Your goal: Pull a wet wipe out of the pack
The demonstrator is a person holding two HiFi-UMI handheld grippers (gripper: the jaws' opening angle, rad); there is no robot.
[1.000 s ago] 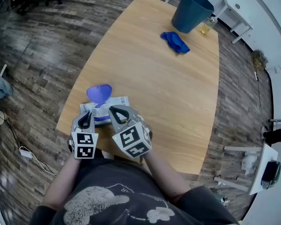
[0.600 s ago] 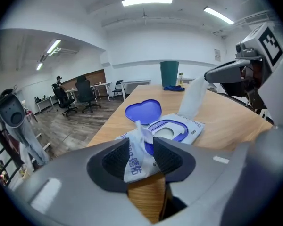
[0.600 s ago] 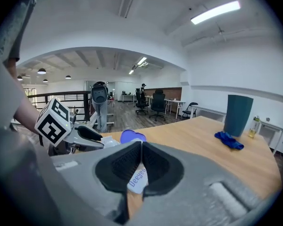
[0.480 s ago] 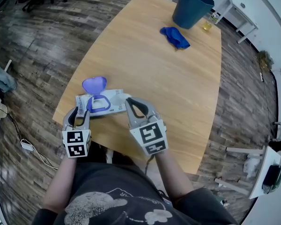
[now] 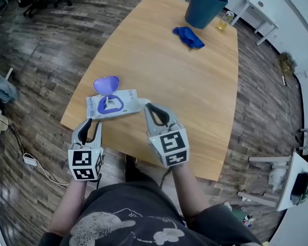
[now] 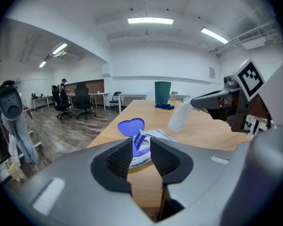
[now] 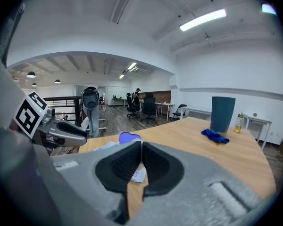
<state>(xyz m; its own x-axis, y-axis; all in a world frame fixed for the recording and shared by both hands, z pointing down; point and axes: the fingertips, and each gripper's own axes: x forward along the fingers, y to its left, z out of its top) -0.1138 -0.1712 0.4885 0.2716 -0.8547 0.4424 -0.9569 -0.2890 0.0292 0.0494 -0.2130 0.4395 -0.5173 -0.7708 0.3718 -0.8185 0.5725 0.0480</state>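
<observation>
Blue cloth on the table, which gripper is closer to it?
Right. The right gripper is over the table's near end, short of the blue cloth; the left gripper sits further back, by the near corner.

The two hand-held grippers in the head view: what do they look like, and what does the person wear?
The left hand-held gripper and the right hand-held gripper are grey, with tapering jaws and black ribbed pads. Each carries a white cube with black square markers. The left one's jaws have just been closing, nothing between them. The person wears a dark grey T-shirt with a pale print.
</observation>
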